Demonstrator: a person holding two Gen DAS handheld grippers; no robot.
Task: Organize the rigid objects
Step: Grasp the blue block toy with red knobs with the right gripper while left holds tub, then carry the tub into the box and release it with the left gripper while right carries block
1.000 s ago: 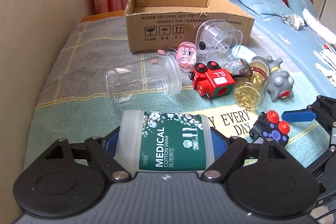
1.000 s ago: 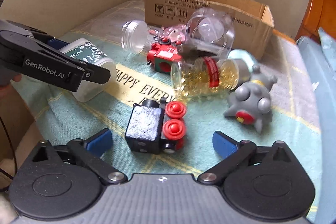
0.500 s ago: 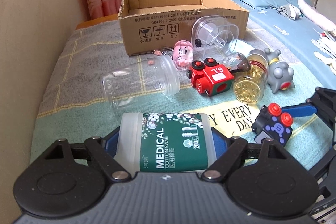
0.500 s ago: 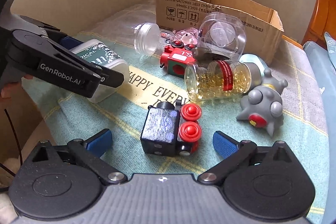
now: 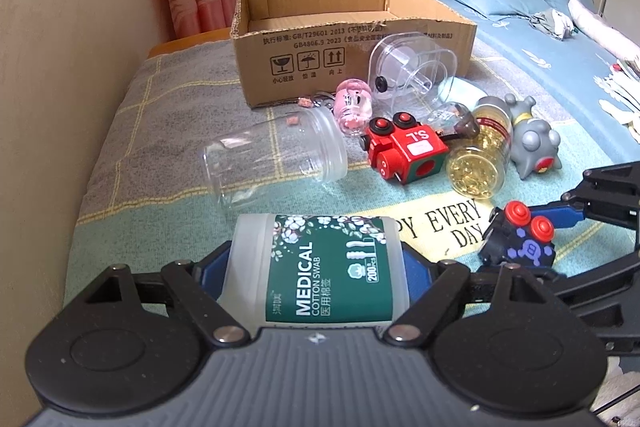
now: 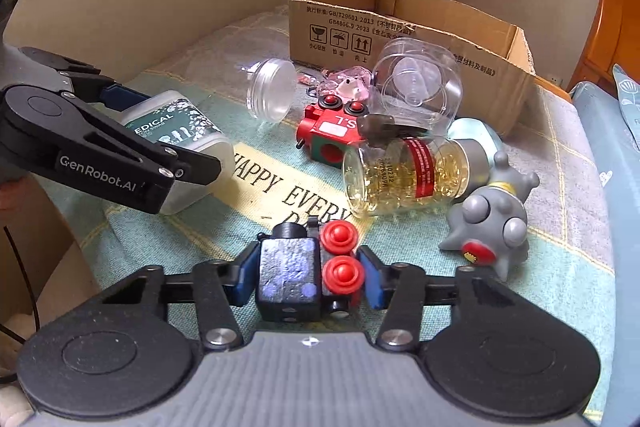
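Note:
My left gripper (image 5: 316, 263) is shut on a white cotton swab box with a green "MEDICAL" label (image 5: 320, 267), held just above the bed cover. From the right wrist view the same box (image 6: 176, 131) shows between the left fingers (image 6: 188, 167). My right gripper (image 6: 308, 275) is shut on a small black toy train with red wheels (image 6: 292, 271), its blue pads pressing both sides. The left wrist view shows that toy (image 5: 516, 243) at the right. An open cardboard box (image 5: 352, 39) stands at the back.
On the bed cover lie a clear jar (image 5: 276, 159), a red toy train (image 5: 408, 151), a bottle of yellow capsules (image 5: 480, 163), a grey toy (image 5: 532, 143), a pink toy (image 5: 354, 103) and a clear container (image 5: 408, 71). A wall runs along the left.
My right gripper's jaws, wide open around the black toy train before, have closed onto it. The left gripper keeps the swab box in the same place.

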